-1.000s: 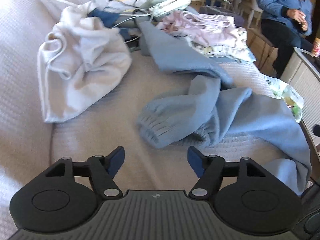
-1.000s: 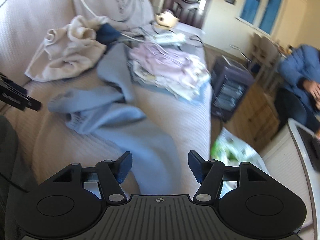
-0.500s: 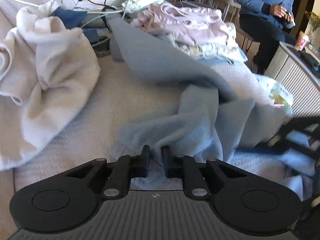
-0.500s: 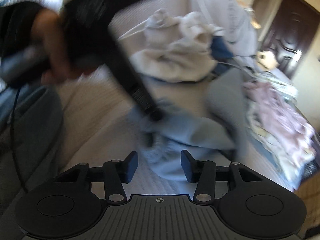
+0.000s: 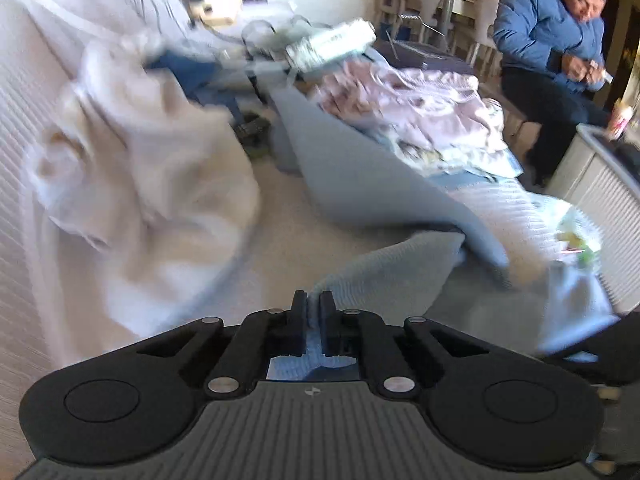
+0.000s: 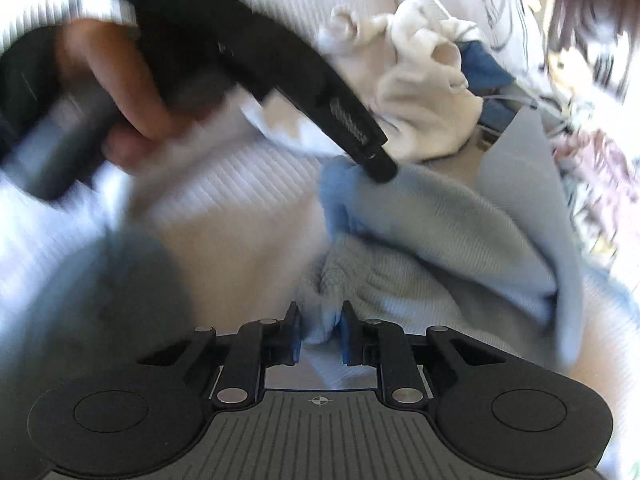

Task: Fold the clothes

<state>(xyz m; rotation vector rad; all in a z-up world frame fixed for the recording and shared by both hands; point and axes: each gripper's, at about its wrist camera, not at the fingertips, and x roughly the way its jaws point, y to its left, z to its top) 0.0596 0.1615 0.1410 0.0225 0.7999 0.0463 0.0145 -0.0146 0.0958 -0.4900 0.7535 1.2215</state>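
Observation:
A light blue garment (image 5: 360,184) lies crumpled across the beige ribbed sofa seat (image 5: 280,248). My left gripper (image 5: 314,312) is shut on one edge of it, with blue cloth pinched between the fingers. The right wrist view shows that same left gripper (image 6: 376,168) from the side, held by a hand (image 6: 132,92) and lifting a corner of the blue garment (image 6: 460,232). My right gripper (image 6: 318,328) is closing, and a bunched ribbed cuff of the garment fills the gap and touches both pads.
A crumpled white garment (image 5: 140,184) lies to the left against the sofa back. A pile of pink clothes (image 5: 420,108) and a power strip (image 5: 332,42) sit further along. A person in a blue jacket (image 5: 548,32) sits at the right, beside a white cabinet (image 5: 600,184).
The left gripper closed on the blue garment's edge and drew it along. The right gripper swung left and down to the cuff, and its jaws narrowed around it.

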